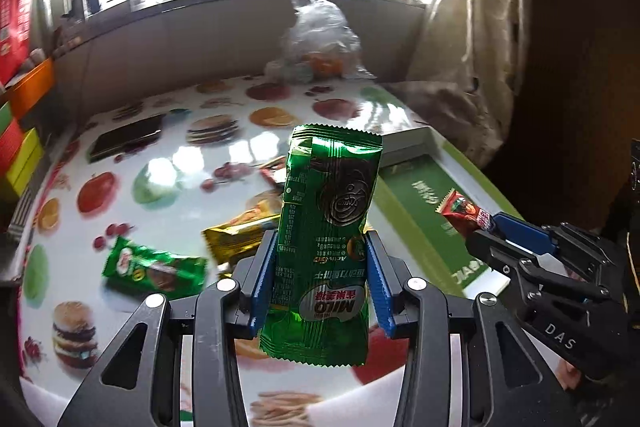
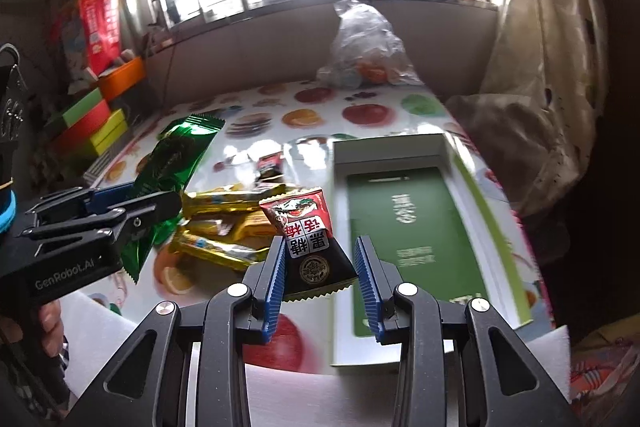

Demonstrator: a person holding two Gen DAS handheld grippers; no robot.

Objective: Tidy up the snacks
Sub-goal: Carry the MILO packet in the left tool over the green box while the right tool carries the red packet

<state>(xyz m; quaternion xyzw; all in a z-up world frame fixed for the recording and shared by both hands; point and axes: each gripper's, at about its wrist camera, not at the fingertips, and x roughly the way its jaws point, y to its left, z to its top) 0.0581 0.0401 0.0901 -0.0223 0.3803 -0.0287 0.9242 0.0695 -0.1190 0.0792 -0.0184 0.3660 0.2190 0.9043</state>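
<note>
My left gripper point(image 1: 322, 237) is shut on an upright green Milo packet point(image 1: 328, 227), held above the fruit-print table point(image 1: 168, 155). My right gripper point(image 2: 320, 241) is shut on a small red and black candy packet point(image 2: 308, 239), held up beside the open white box with a green floor point(image 2: 444, 147). Each view shows the other gripper too: the right gripper point(image 1: 486, 227) with the red packet point(image 1: 460, 209) over the box point(image 1: 404, 143), and the left gripper point(image 2: 160, 197) with the green packet point(image 2: 176, 159). Loose on the table lie gold packets point(image 2: 224, 223), another green packet point(image 1: 152, 267) and a small red packet point(image 2: 270, 163).
A clear plastic bag point(image 1: 320, 39) with fruit sits at the table's far edge under the window. A dark phone-like slab point(image 1: 128, 139) lies at the far left. Coloured boxes point(image 2: 96, 127) are stacked to the left, and a draped cloth point(image 2: 540, 107) hangs on the right. A hand point(image 2: 44, 323) holds the left gripper.
</note>
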